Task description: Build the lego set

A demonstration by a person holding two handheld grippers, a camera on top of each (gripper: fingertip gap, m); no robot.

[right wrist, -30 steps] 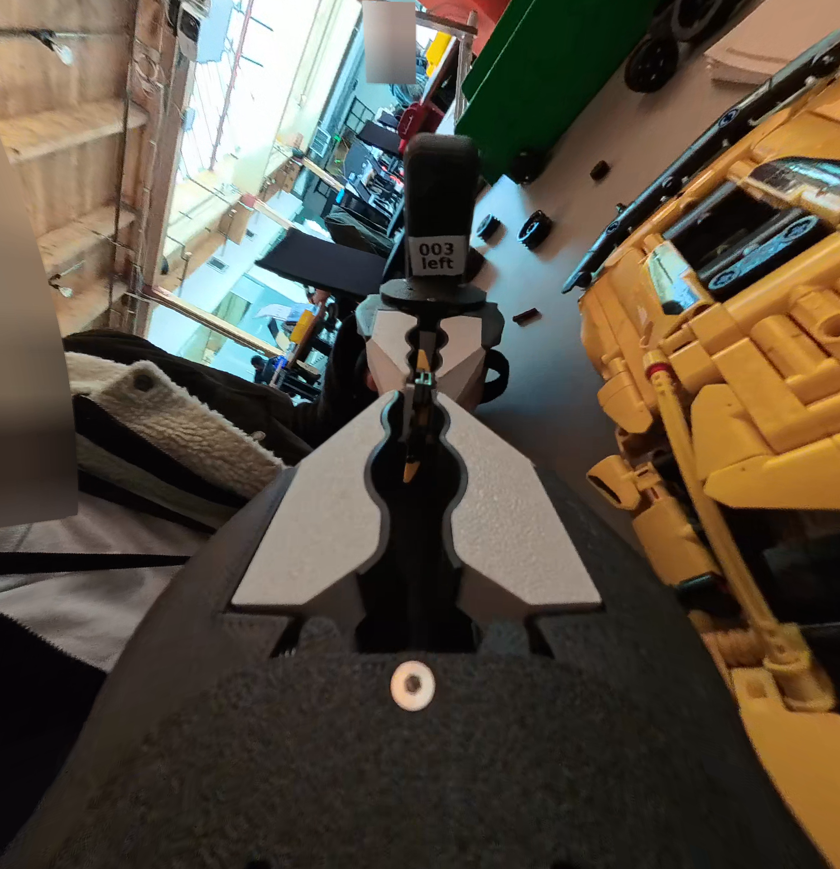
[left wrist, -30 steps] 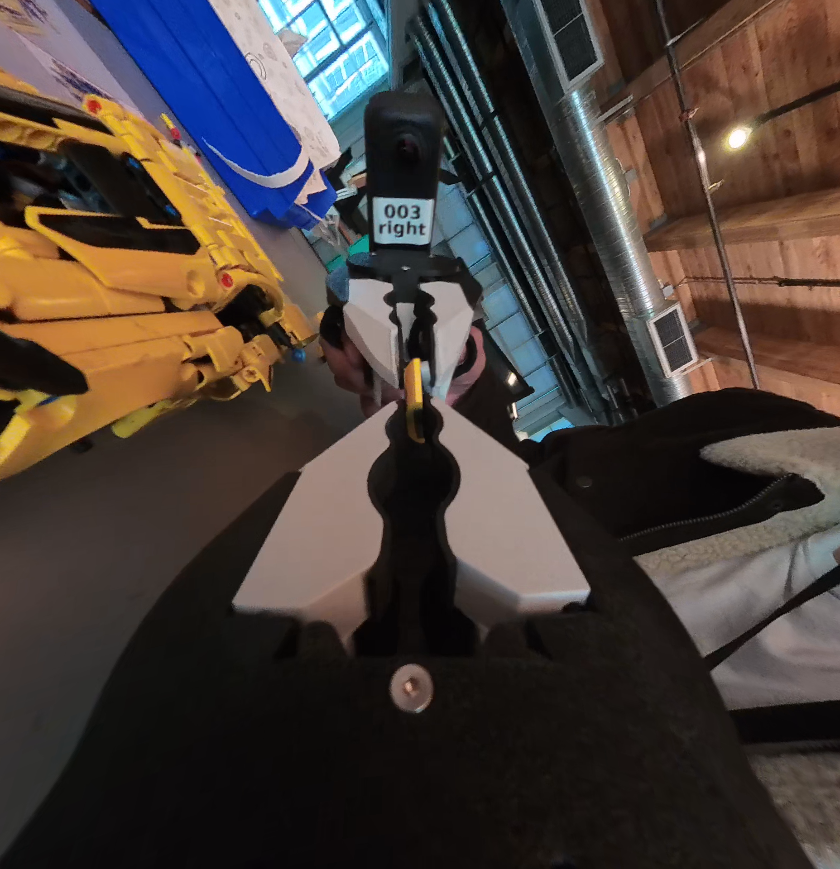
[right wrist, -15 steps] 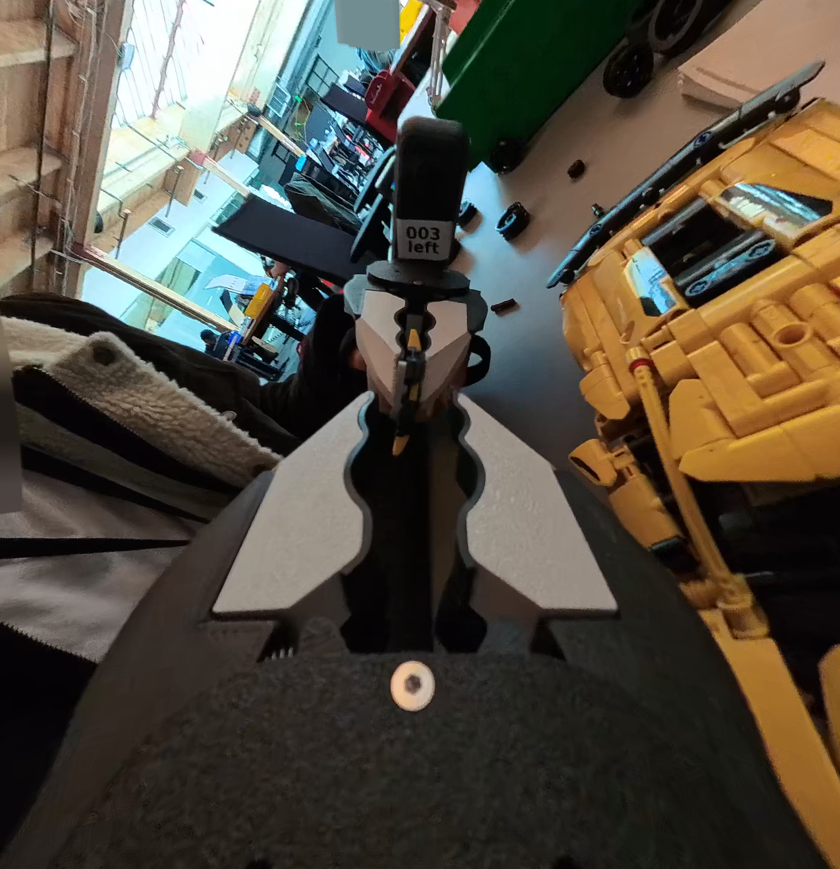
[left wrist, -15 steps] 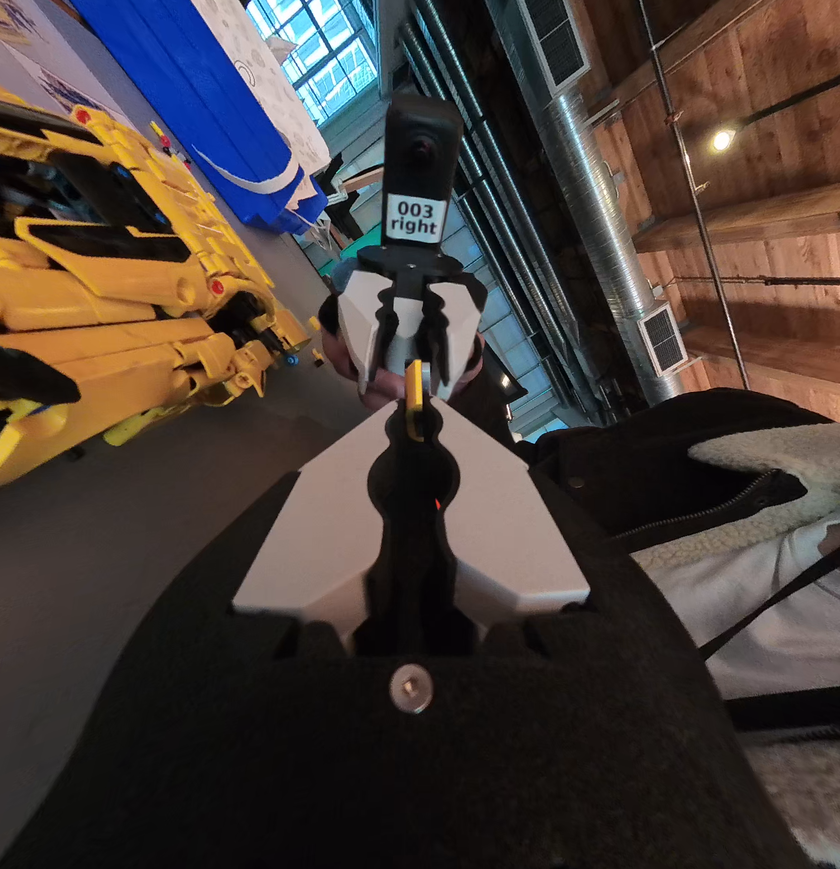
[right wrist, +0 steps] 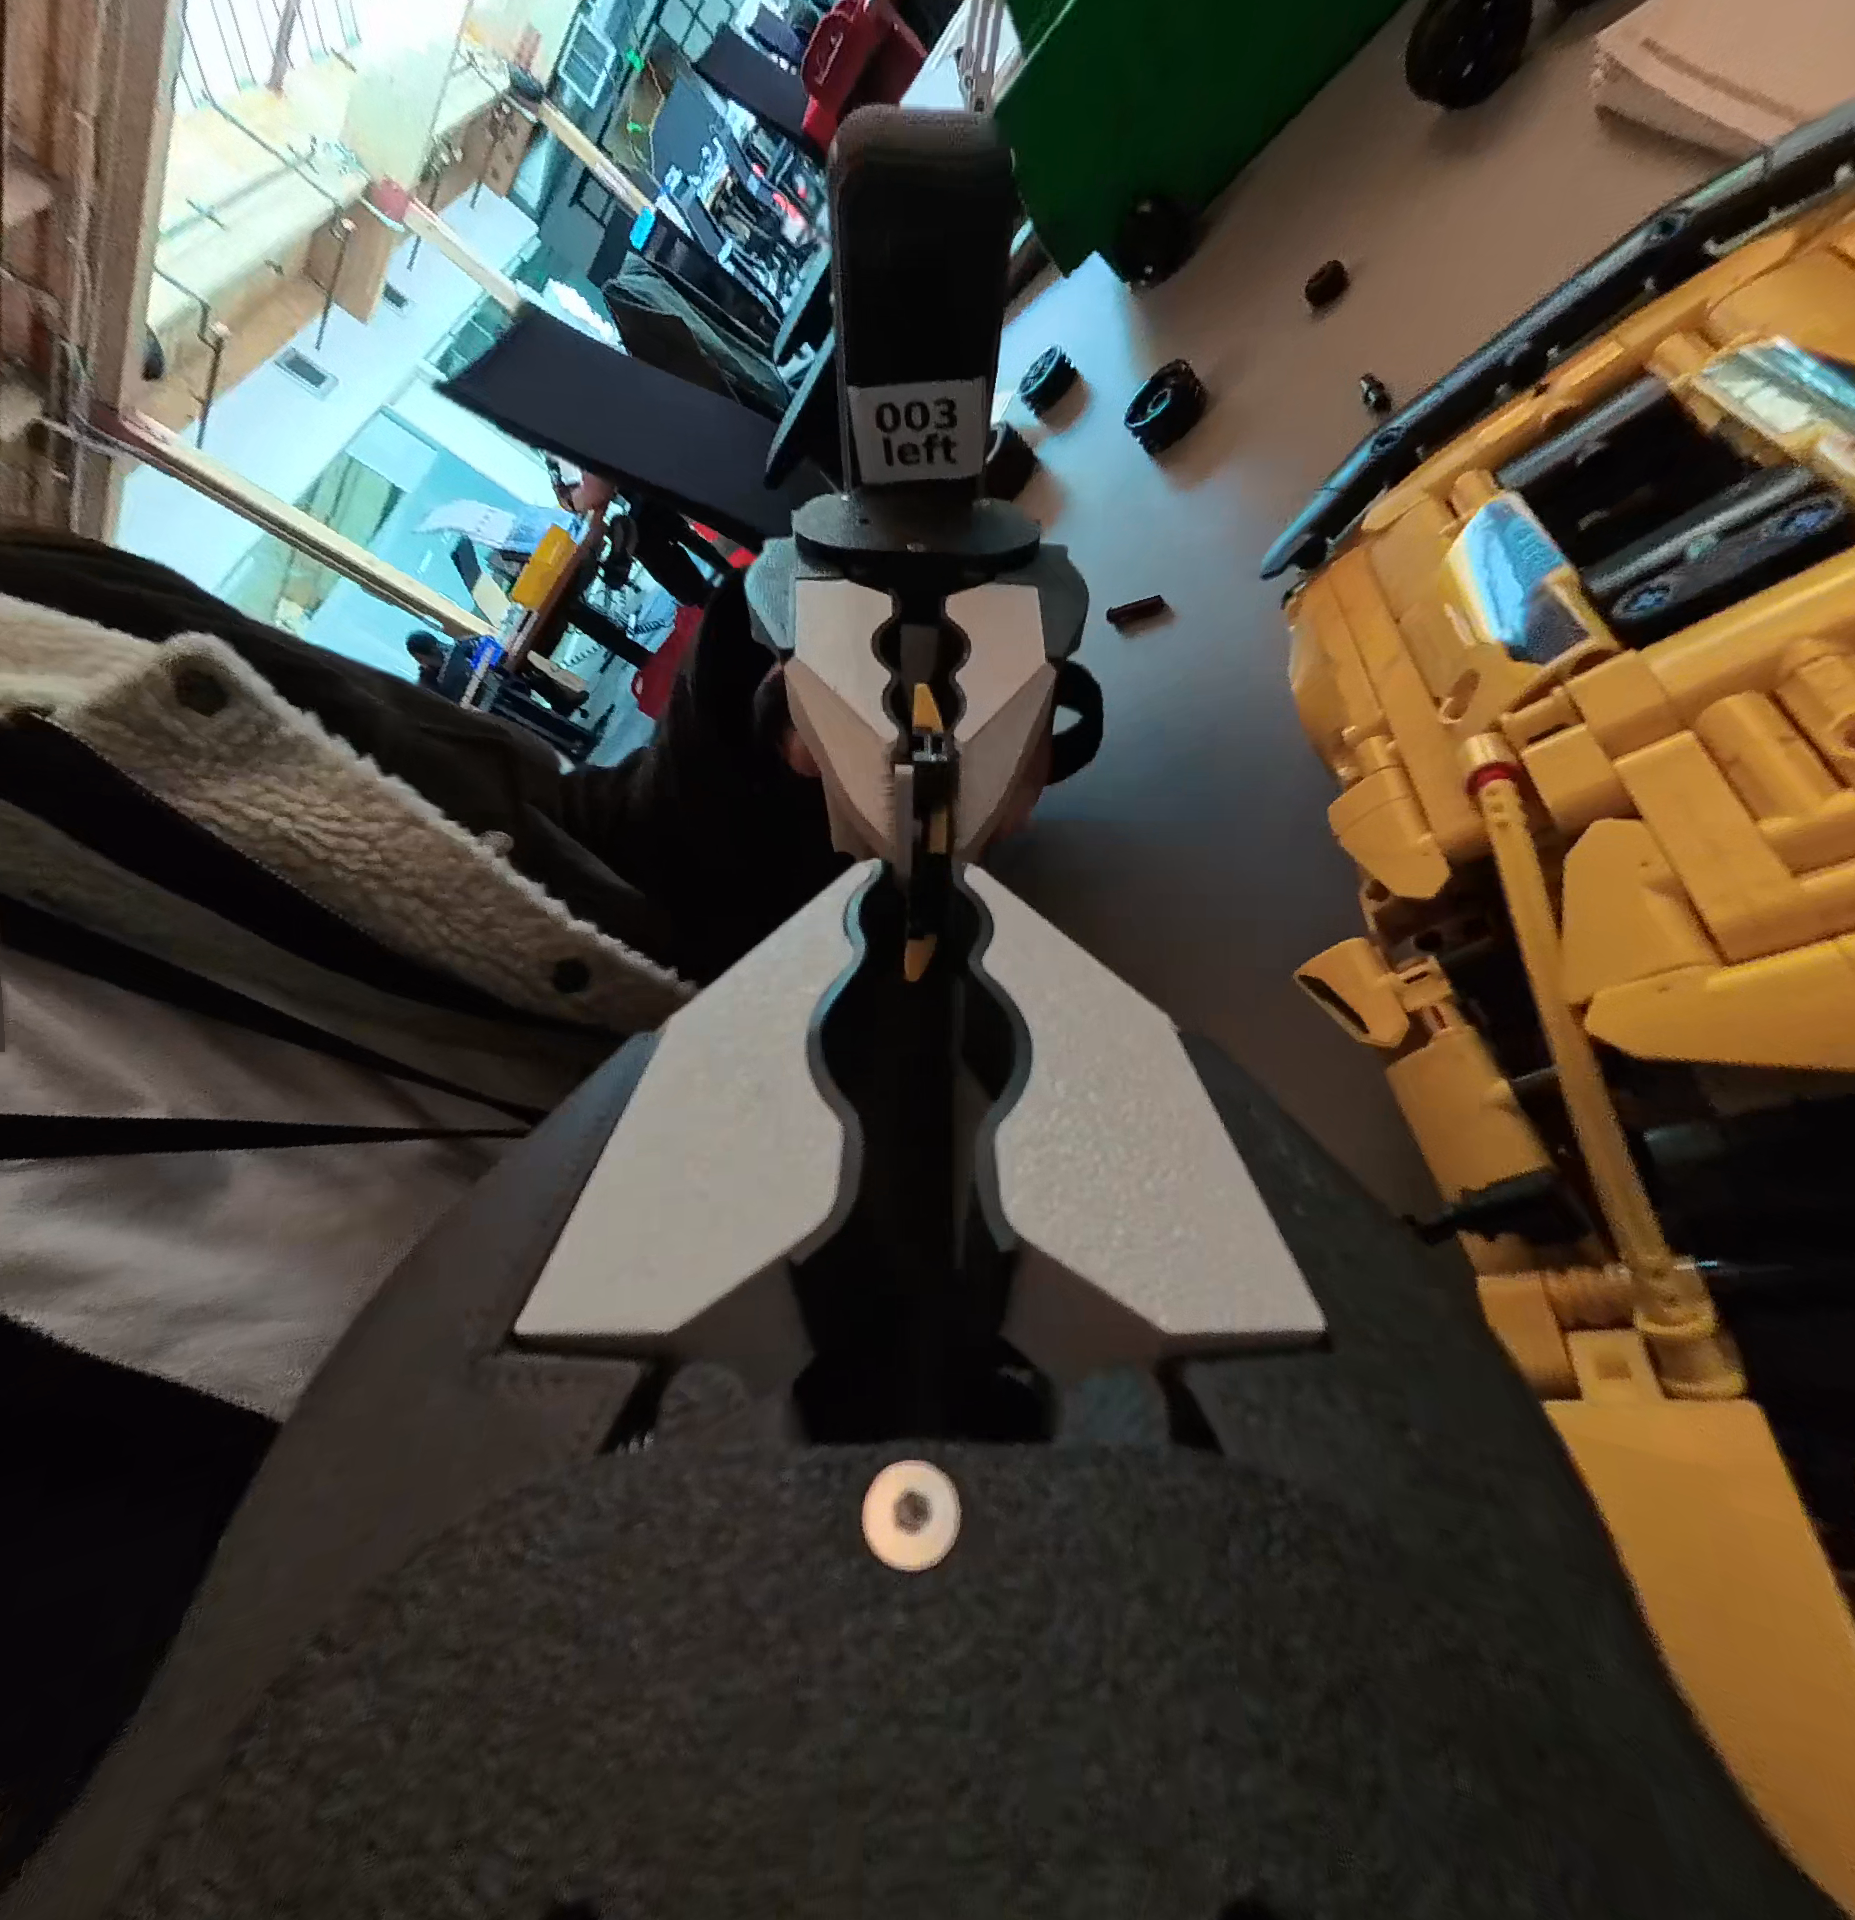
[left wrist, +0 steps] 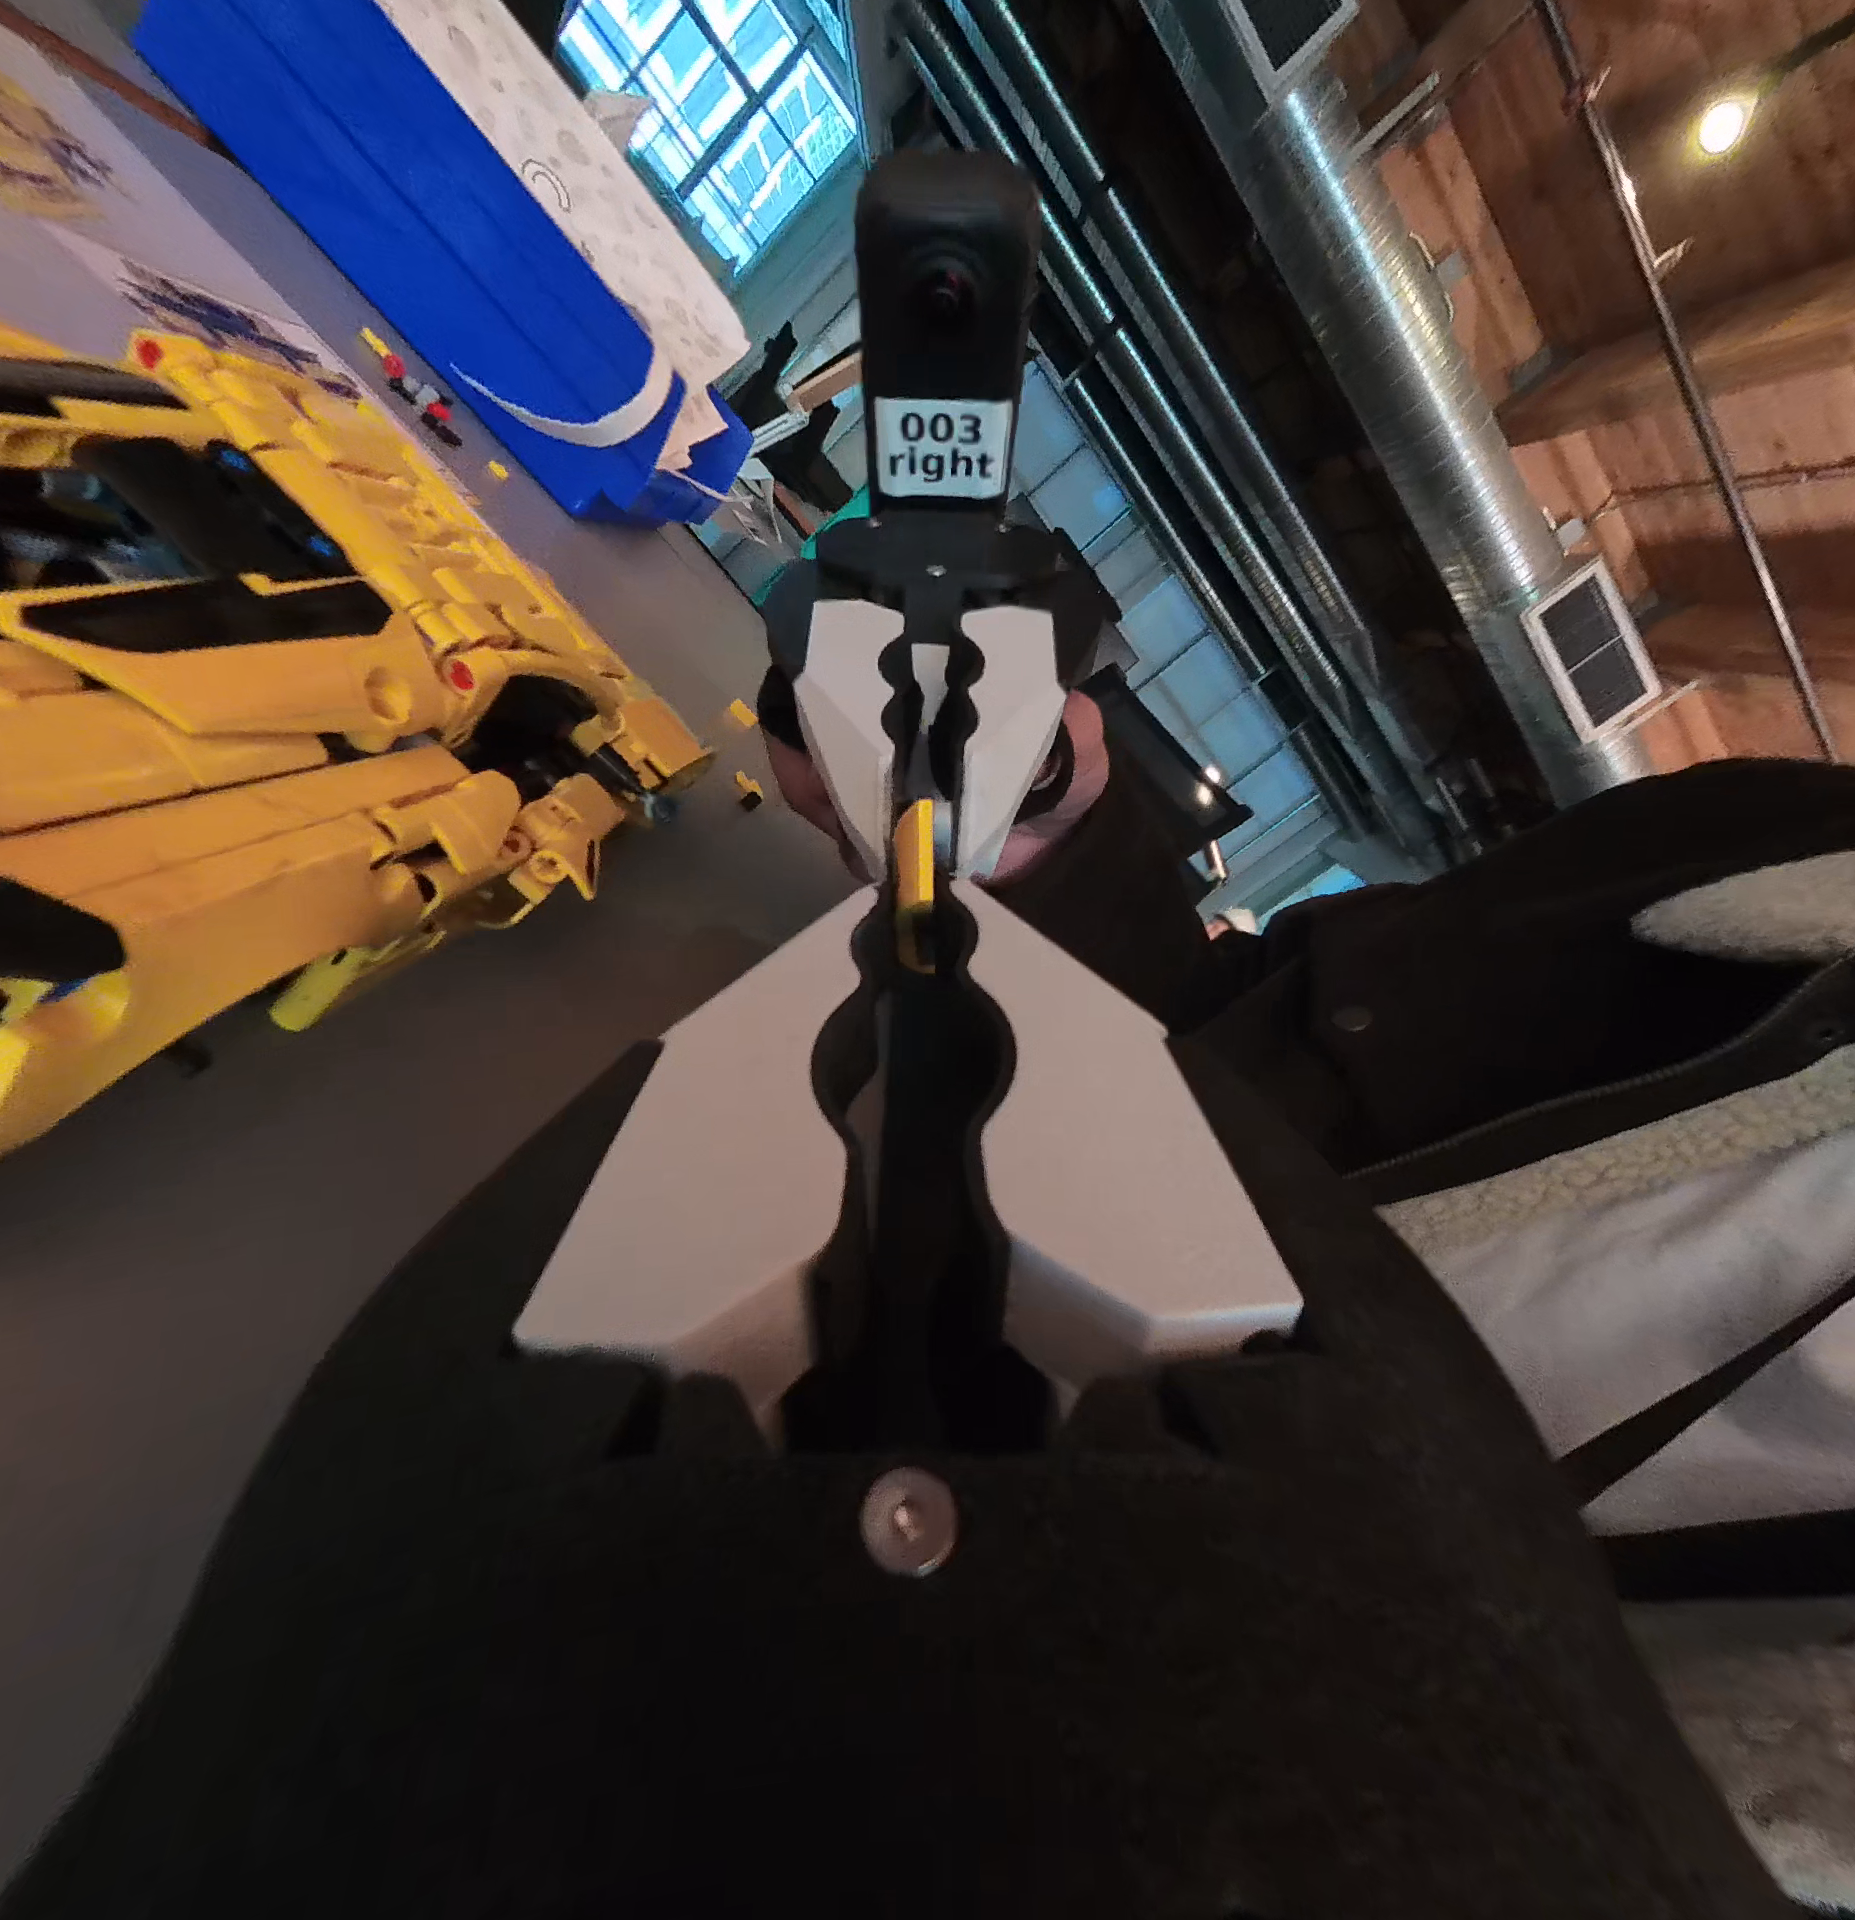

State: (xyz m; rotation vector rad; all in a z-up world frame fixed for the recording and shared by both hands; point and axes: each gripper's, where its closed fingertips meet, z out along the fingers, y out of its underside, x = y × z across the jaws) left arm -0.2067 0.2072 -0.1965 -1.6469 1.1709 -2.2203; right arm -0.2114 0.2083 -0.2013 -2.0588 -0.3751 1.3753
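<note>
- The grey table point(left wrist: 279, 1247) was the work surface, and the big yellow lego car point(left wrist: 279, 727) lying on it is my landmark for everything here.
- Beyond the car in the left wrist view there was a blue box point(left wrist: 435, 239) with a few loose small bits on the table just in front of it.
- Room looked like a workshop loft: wood-panelled walls, a silver duct point(left wrist: 1422, 416) running overhead, a lit lamp point(left wrist: 1723, 125) and big windows.
- In the right wrist view, past the far end of the car, a green bin on wheels point(right wrist: 1162, 114) and a couple of loose black wheels point(right wrist: 1162, 400) sat on the table.
- A person in a dark fleece-lined jacket point(right wrist: 279, 748) was on the side away from the car.
- The left gripper point(left wrist: 915, 914) was clamped tight on a small yellow piece point(left wrist: 915, 868), held up off the table, beside the car's near end but not touching it.
- The right gripper point(right wrist: 918, 914) faced it tip to tip, fingers point(right wrist: 715, 1143) pinched together on the same piece point(right wrist: 918, 935), which looked thin, yellow and black from that side.
- So the piece sat right between both sets of jaws, in the air, near the car.
</note>
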